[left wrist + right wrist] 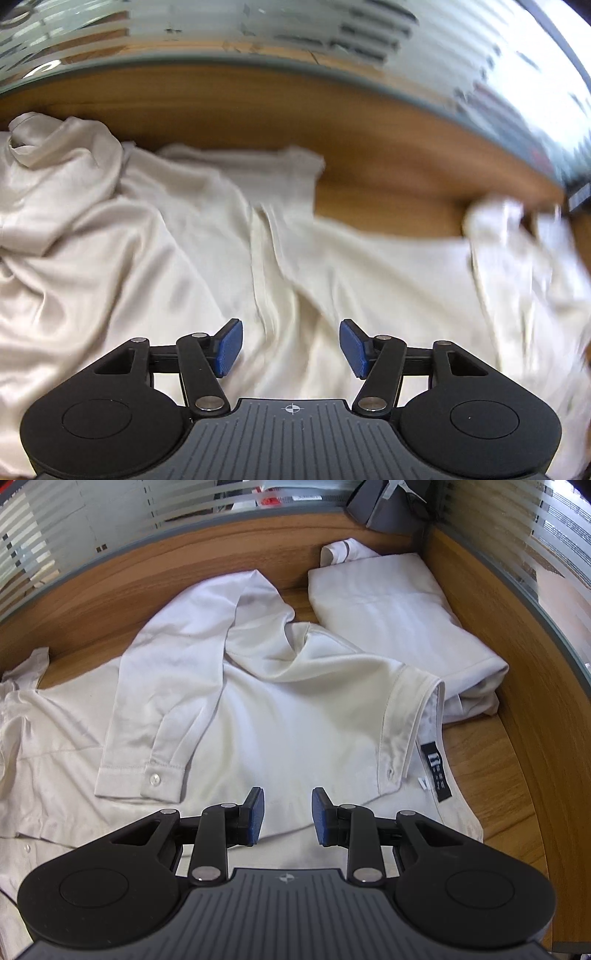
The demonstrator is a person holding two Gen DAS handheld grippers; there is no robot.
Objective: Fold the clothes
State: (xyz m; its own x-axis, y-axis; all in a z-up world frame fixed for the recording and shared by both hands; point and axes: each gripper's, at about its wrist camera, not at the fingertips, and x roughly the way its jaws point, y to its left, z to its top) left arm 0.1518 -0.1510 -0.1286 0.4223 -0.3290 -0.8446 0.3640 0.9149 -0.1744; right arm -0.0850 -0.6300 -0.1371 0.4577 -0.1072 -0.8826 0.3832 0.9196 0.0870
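Left wrist view, blurred: left gripper (pixel 291 345), blue pads (pixel 229 347) wide apart and empty, above cream shirt (pixel 155 236) spread rumpled over wooden desk (pixel 388 147).

Right wrist view: right gripper (pixel 287 818), jaws narrowly parted, nothing between; buttoned sleeve cuff (pixel 142 777) laid across shirt (pixel 280 716) body; black neck label (pixel 437 771) right; folded white garment (pixel 391 616) beyond, by frosted-striped glass partition (pixel 92 535).

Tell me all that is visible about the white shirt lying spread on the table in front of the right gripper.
The white shirt is long-sleeved, of smooth, slightly shiny cloth. It lies wrinkled and only partly flattened on the wooden table. One sleeve is folded across its body, its buttoned cuff near the camera. The collar points right and shows a black label. Its far shoulder reaches a folded white garment. No gripper holds it.
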